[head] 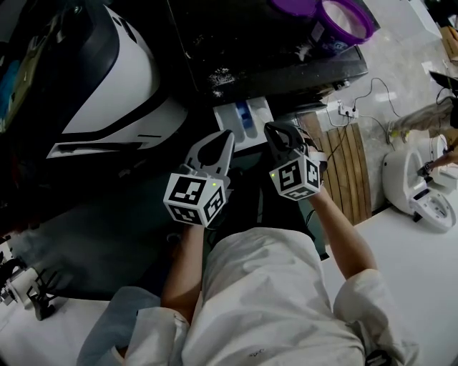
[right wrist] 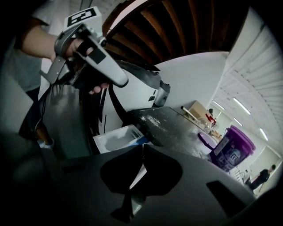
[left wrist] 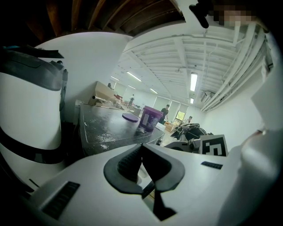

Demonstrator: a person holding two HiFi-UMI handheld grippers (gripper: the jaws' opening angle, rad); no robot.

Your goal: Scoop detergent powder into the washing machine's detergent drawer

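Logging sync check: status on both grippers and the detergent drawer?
Left gripper shut, empty; right gripper shut, empty. Detergent drawer open, just ahead. Purple tub on machine top, lid off. Nothing blocking drawer.

The white detergent drawer (head: 243, 123) is pulled out of the washing machine (head: 250, 43). The purple tub (head: 347, 19) is stood open on top of it.

Pale shirt (head: 272, 300), sleeves seemingly short; white left gripper (head: 223, 139), dark right gripper (head: 278, 133), black-and-white marker cubes (head: 192, 199)
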